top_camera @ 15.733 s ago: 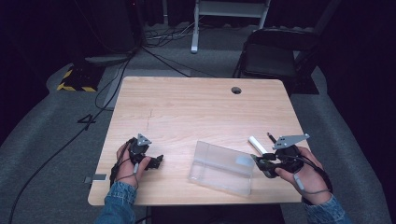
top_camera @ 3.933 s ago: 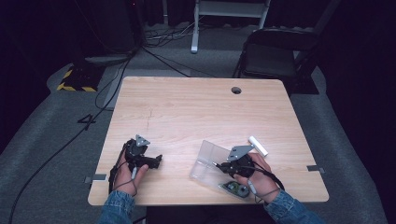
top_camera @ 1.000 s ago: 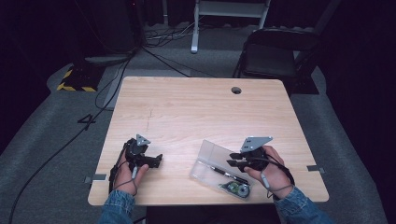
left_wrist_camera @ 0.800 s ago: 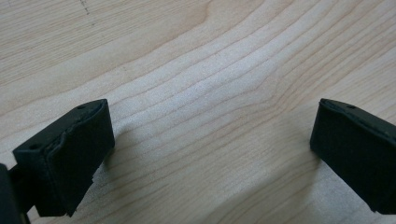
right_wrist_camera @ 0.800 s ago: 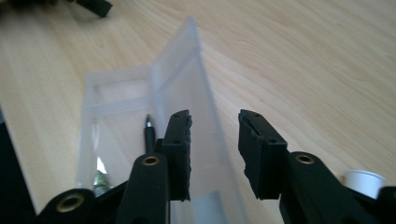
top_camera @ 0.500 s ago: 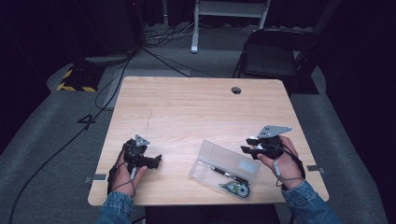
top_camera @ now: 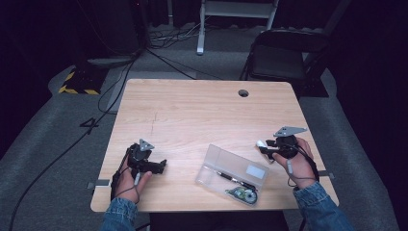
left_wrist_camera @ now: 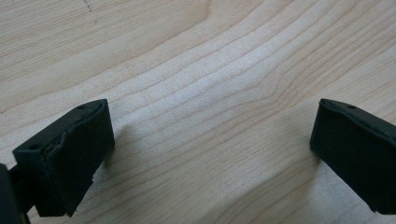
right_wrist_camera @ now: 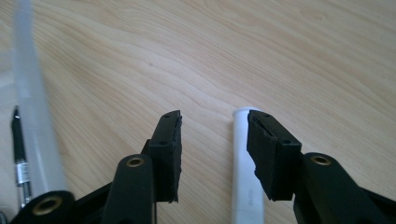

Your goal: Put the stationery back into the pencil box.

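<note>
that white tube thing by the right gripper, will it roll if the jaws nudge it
Probably yes: the white tube looks round and smooth and lies flat on the bare wooden table, so a sideways nudge could roll it. It looks stiff and slim, likely light. The right gripper, whose jaws have just been opening, straddles it unclamped; closing squarely should trap it.

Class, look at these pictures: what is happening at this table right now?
A person is packing small desk items into a clear plastic box near the front edge of a wooden table. A black pen and a correction tape roller already lie in the box. The right gripper is over a white tube lying on the table; its jaws have just been opening and stand around the tube without pressing on it. The left gripper rests open on bare wood.
</note>
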